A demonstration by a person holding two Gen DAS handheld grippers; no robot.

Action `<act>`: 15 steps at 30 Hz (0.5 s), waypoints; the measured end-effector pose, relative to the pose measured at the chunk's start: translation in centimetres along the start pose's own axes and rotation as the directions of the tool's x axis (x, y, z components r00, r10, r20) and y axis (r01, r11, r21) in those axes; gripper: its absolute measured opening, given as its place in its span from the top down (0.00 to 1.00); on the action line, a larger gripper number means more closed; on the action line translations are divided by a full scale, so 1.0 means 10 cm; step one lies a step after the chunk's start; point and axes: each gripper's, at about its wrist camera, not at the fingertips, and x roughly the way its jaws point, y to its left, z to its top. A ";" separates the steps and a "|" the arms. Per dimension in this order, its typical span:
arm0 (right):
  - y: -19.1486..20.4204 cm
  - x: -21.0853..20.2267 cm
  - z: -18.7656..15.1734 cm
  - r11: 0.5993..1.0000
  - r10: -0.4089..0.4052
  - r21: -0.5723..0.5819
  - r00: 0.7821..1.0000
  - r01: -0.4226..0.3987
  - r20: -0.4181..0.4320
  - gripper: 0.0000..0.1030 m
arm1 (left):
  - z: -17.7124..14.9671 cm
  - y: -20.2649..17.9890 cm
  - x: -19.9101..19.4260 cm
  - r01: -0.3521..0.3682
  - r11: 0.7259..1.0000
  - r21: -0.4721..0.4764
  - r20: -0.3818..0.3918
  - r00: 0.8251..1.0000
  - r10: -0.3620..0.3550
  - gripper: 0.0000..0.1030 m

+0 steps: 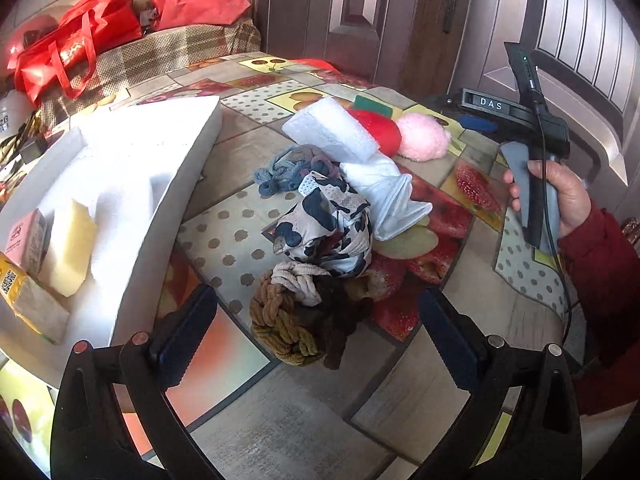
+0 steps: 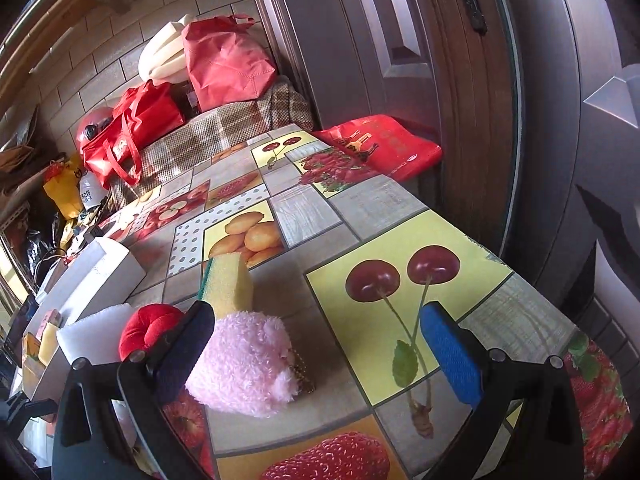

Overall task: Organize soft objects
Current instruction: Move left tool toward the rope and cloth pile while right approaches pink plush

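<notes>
My left gripper [image 1: 316, 328] is open, its jaws on either side of a pile of knitted hair bands [image 1: 296, 316] on the fruit-print table. Behind them lie a cow-print cloth [image 1: 328, 228], a white cloth [image 1: 384, 196], blue yarn [image 1: 280, 172], a white foam block [image 1: 332, 132], a red plush [image 1: 380, 130] and a pink plush [image 1: 424, 136]. A white box [image 1: 132, 184] at the left holds a yellow sponge [image 1: 70, 248] and packets. My right gripper [image 2: 316, 356] is open around the pink plush [image 2: 248, 364]; a yellow-green sponge [image 2: 230, 284] and the red plush [image 2: 150, 328] lie beyond.
Red bags [image 2: 132, 128] and a plaid-covered seat [image 2: 224, 128] stand at the table's far end. A red bag [image 2: 380, 144] lies at the far right edge by the wooden doors [image 2: 400, 40]. The right gripper's handle and hand [image 1: 540, 184] show at the right of the left wrist view.
</notes>
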 end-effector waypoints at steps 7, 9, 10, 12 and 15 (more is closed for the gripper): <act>0.14 0.02 -0.02 0.995 0.059 -0.077 0.998 -0.061 -0.029 0.00 | -0.03 -0.02 0.19 -0.019 0.999 0.036 -0.081 0.997 0.021 0.20; 0.25 0.03 -0.04 0.988 0.075 -0.135 0.996 -0.080 -0.037 0.00 | -0.03 0.00 0.22 -0.024 0.999 0.029 -0.090 0.996 0.027 0.24; 0.31 0.04 -0.05 0.982 0.079 -0.166 0.996 -0.086 -0.046 0.00 | -0.03 -0.01 0.22 -0.025 0.999 0.030 -0.092 0.995 0.028 0.24; 0.41 0.10 -0.07 0.972 0.068 -0.218 0.994 -0.084 -0.080 0.00 | -0.03 -0.02 0.23 -0.029 0.999 0.038 -0.096 0.995 0.033 0.27; 0.48 0.30 -0.09 0.966 0.019 -0.250 0.985 -0.063 -0.174 0.00 | -0.01 -0.01 0.25 -0.038 0.998 0.043 -0.093 0.995 0.042 0.42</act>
